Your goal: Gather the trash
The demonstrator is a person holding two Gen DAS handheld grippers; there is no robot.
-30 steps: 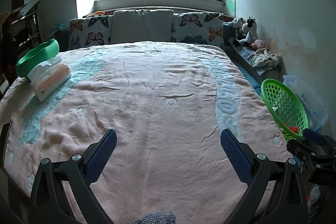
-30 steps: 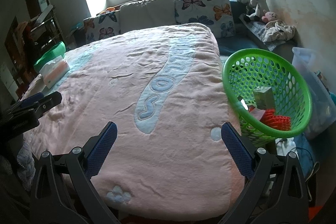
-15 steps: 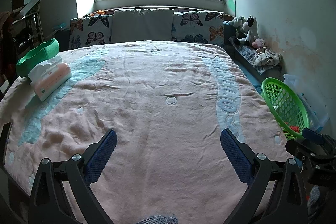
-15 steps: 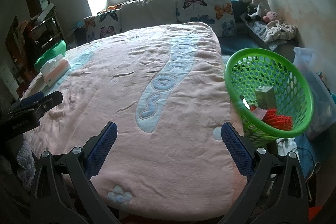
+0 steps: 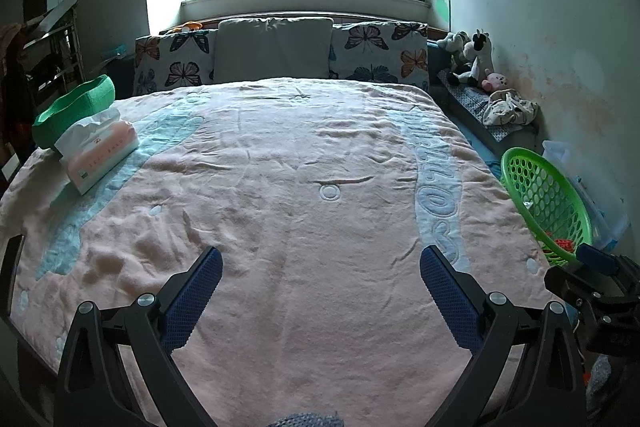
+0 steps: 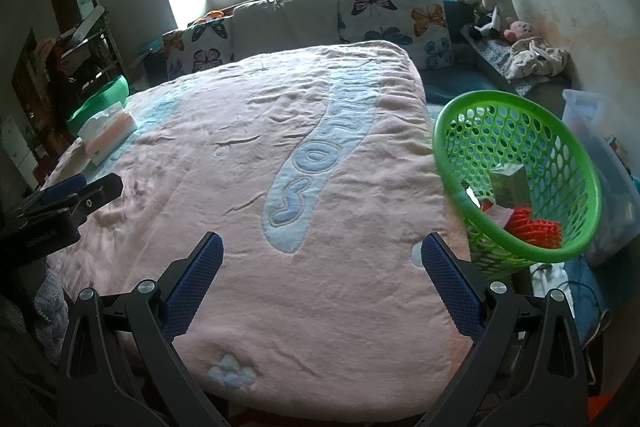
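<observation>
— How many pillows (image 5: 273, 47) line the head of the bed?
— Three: one plain grey, and two with butterflies (image 5: 379, 53), one on each side of it.
— Baskets?
— One green mesh basket (image 6: 516, 179) beside the bed. A second green tub (image 5: 74, 109) sits at the far left corner.
— Tissue packs?
— One (image 5: 100, 157), next to that tub.
— And grippers?
— Two; a left gripper (image 5: 318, 297) and a right gripper (image 6: 320, 285), each with two blue-padded fingers (image 6: 192, 287) spread apart.

Fuzzy cloth blanket (image 5: 280, 227), perforated plastic basket (image 6: 520, 163)
</observation>
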